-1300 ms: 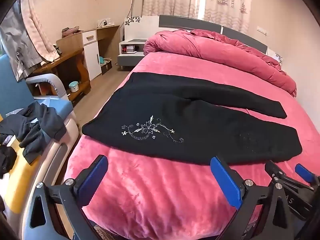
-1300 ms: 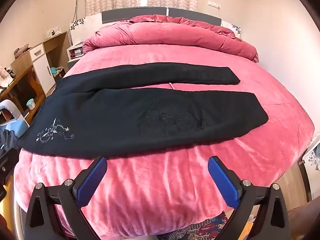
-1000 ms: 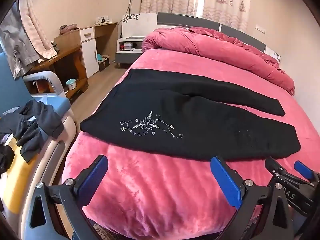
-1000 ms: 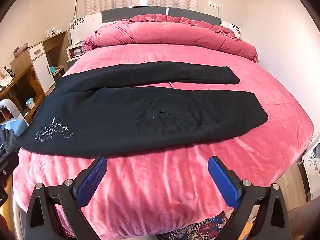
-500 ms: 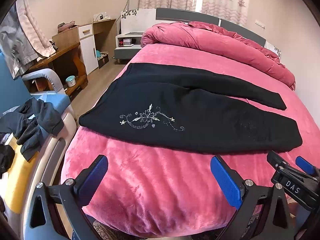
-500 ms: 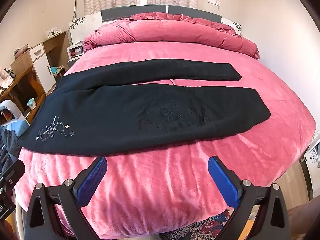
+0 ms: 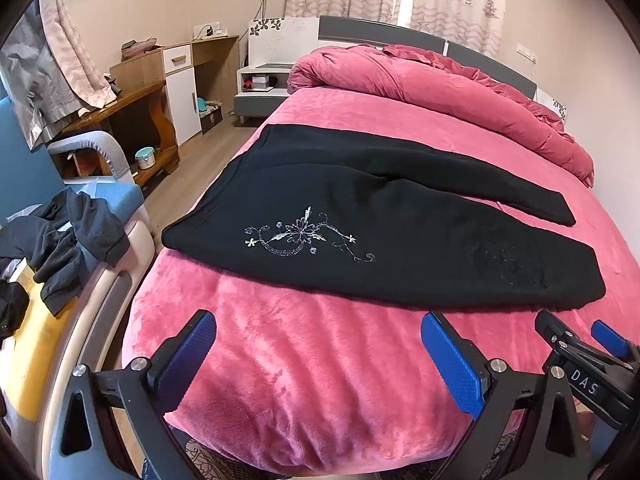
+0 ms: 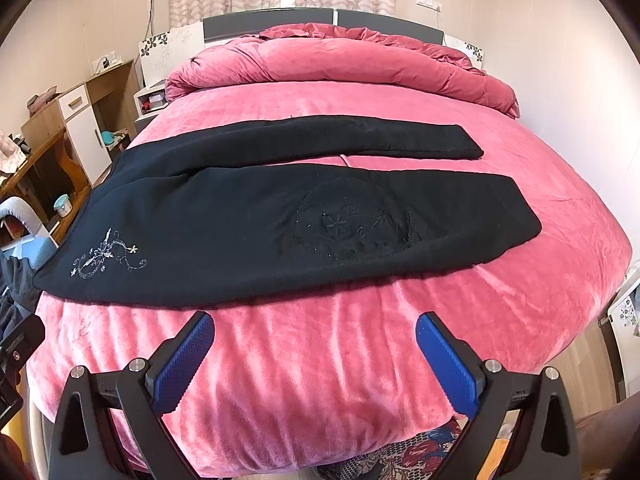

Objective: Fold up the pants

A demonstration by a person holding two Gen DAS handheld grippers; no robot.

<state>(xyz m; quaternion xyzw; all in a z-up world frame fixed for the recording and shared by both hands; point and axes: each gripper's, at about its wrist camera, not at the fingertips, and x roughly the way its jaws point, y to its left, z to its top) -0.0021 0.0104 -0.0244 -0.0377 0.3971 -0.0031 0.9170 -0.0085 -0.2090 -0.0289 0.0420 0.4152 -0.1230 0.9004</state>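
Both tools hang over the near edge of the bed [image 8: 320, 400], left tool [image 7: 318, 360] and right tool [image 8: 314, 356] spread wide, holding nothing. Beyond them the black pants [image 8: 248, 220] lie flat across the pink cover, legs parted.

The black embroidered pants [image 8: 248, 216] lie flat across the pink plush bed [image 8: 320, 360], waist at the left edge, legs running right, one leg behind the other. Behind them, a rolled pink duvet [image 8: 340, 64] rests against the grey headboard [image 8: 268, 20]. Left of the bed stands a wooden desk with a white cabinet [image 7: 176, 80], and nearer, dark clothes [image 7: 68, 236] heaped on a chair.
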